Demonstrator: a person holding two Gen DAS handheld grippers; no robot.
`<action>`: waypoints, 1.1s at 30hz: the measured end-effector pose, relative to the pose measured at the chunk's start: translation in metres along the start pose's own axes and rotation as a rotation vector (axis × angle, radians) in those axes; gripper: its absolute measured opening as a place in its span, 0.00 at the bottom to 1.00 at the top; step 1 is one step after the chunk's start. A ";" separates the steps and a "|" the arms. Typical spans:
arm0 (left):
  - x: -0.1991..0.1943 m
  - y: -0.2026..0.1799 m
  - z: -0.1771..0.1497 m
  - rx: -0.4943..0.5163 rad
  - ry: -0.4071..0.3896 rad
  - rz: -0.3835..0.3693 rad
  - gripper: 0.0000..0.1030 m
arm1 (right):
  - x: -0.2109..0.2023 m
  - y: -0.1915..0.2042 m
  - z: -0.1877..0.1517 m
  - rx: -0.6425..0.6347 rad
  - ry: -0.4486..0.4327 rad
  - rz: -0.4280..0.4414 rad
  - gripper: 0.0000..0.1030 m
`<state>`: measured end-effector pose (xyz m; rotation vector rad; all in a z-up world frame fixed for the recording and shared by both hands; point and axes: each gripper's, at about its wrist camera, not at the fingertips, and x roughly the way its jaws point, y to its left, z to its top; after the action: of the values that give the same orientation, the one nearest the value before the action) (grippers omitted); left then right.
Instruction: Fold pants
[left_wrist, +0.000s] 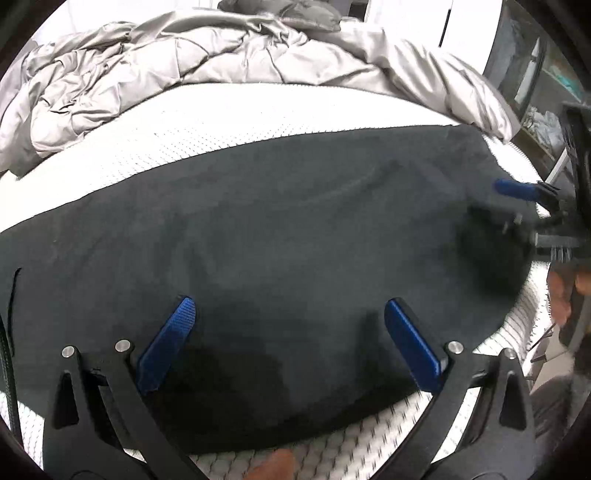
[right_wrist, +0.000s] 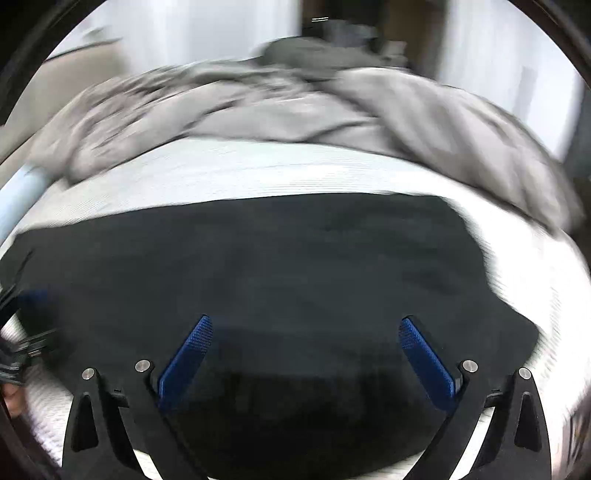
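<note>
Left wrist view showed my left gripper (left_wrist: 288, 314) spread wide and holding nothing, poised over the dark pants (left_wrist: 277, 229), which lay flat along the near edge of the bed (left_wrist: 221, 122). My right gripper (left_wrist: 517, 190) was near the pants' right end. Right wrist view, blurred, showed that right gripper (right_wrist: 304, 332) wide apart too, empty, above the same pants (right_wrist: 277, 258). A rumpled grey comforter (left_wrist: 147, 70) sat toward the bed's far edge.

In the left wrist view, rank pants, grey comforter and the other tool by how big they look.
1. pants, largest.
2. comforter, clearly smaller in frame but farther off, so true size is unsure.
3. right tool, smallest, cut off at the edge.
</note>
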<state>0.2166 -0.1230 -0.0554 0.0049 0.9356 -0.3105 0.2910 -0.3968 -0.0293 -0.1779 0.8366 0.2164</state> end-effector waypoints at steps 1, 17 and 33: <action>0.008 0.001 0.003 -0.010 0.013 0.005 0.99 | 0.010 0.013 0.002 -0.027 0.031 0.033 0.99; 0.011 0.024 -0.008 -0.016 0.053 0.065 0.99 | 0.028 -0.084 -0.026 0.046 0.114 -0.360 0.99; 0.005 0.009 -0.016 0.044 0.077 -0.014 0.99 | 0.026 0.034 -0.025 -0.220 0.139 0.057 0.99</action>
<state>0.2087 -0.1134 -0.0697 0.0515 1.0055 -0.3457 0.2808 -0.3671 -0.0675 -0.3785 0.9559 0.3533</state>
